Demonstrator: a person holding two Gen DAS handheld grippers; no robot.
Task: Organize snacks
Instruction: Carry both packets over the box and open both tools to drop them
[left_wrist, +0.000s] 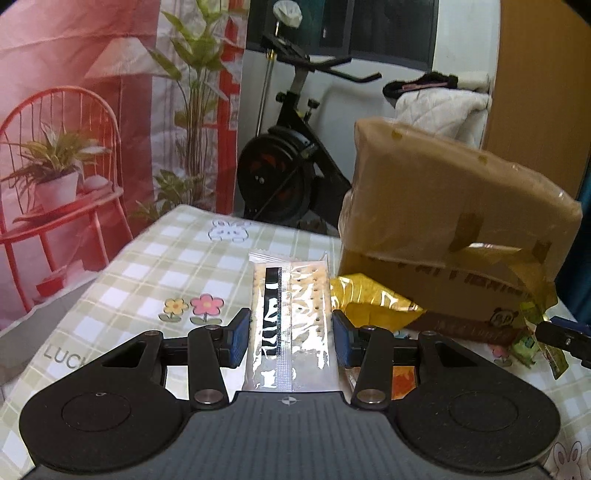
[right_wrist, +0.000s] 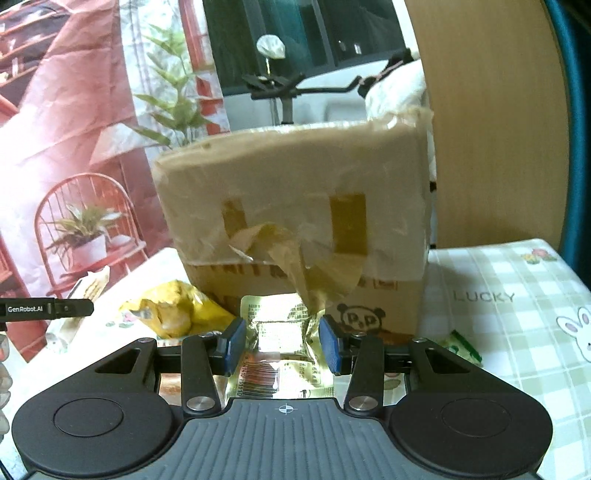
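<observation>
While both hands are loaded, we've got 2 packs in the air at once. Our left gripper (left_wrist: 291, 338) has its blue pads pressed against the sides of a clear cracker pack (left_wrist: 290, 321), which sticks out forward over the checked tablecloth (left_wrist: 155, 280). Our right gripper (right_wrist: 281, 343) is closed on a shiny gold pack (right_wrist: 282, 354), barcode side up, right in front of the taped cardboard box (right_wrist: 295, 206).

Still on the table: a yellow bag (right_wrist: 173, 314) lying against the box's left side, and a green packet (right_wrist: 463, 347) near its right corner.

What worries us from here:
- The cracker pack is long and only pinched partway along, so a quick swing could make it pivot or slide out. That film looks slippery too.
- Squeezing harder to fix that would probably crack the crackers.
- The gold pack is crinkled between the pads, so the hold may be mostly on loose foil.
- Loose tape hangs off the box right above the gold pack and could snag it.
- Both grippers are near each other, so they might bump.
</observation>
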